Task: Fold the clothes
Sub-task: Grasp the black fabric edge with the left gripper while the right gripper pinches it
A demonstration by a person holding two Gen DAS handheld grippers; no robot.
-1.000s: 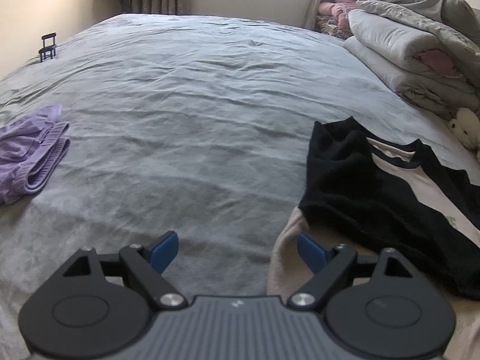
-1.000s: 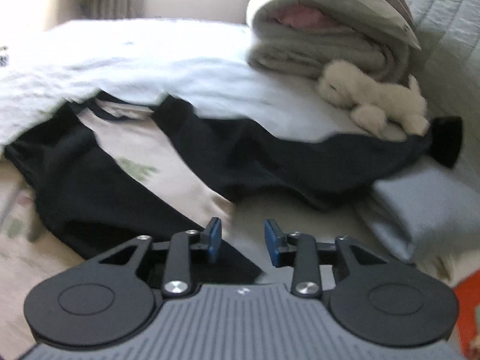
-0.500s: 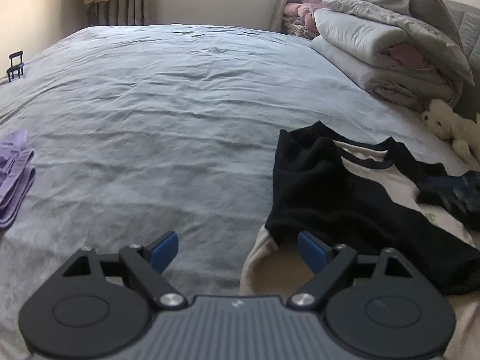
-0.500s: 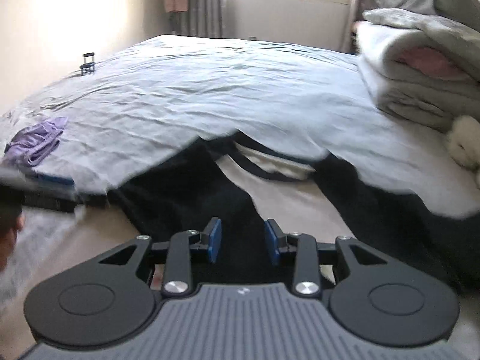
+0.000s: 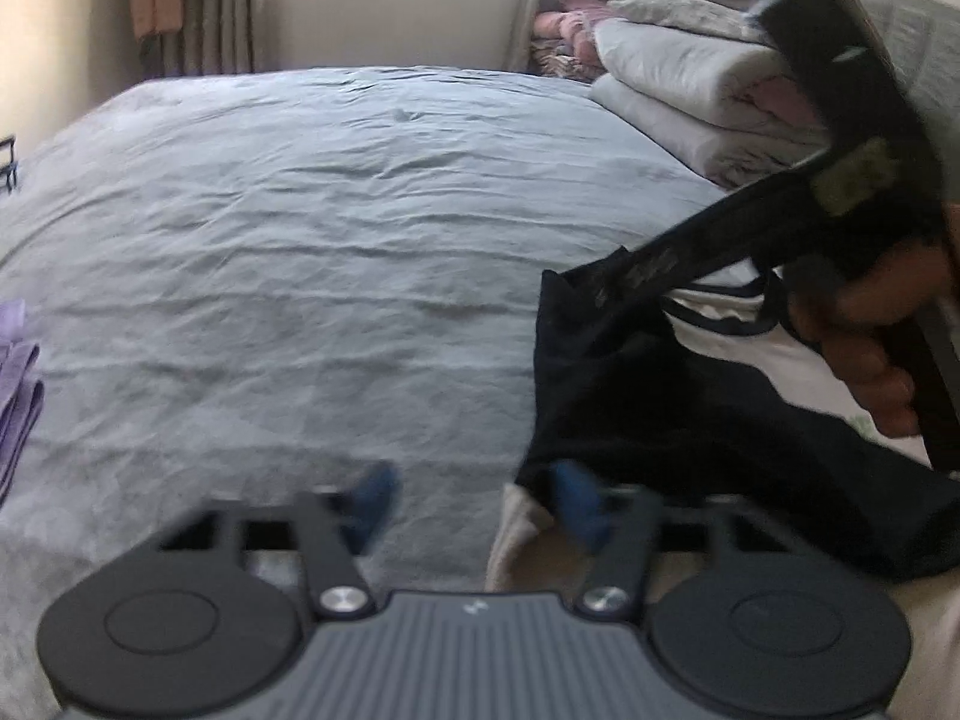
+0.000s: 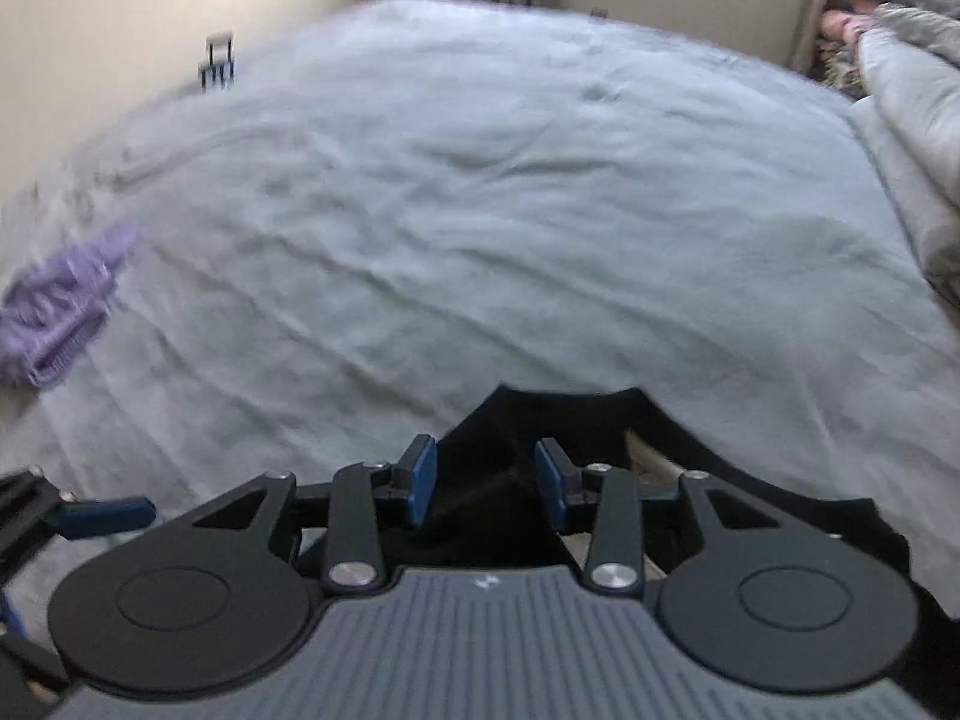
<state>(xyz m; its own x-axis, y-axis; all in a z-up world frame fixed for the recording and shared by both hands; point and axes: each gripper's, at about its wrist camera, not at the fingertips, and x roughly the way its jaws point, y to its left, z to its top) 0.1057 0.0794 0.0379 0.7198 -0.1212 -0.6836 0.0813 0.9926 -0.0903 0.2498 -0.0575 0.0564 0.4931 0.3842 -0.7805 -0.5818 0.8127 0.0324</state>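
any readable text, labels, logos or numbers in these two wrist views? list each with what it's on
No text can be read in either view.
Small white mark on the left hand-held gripper body: a logo, too small to read.
Same mark on the right hand-held gripper body: too small to read.
Greenish print on the black and white shirt: mostly hidden by the hand, unreadable.
Pale patch on the other gripper seen in the left view: blurred.

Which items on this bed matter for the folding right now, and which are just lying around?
In the job:
black and white shirt
left gripper, open beside its edge
right gripper, open over its black cloth

Lying about:
purple garment, far left on the bed
stacked quilts
small black stand
grey bedsheet
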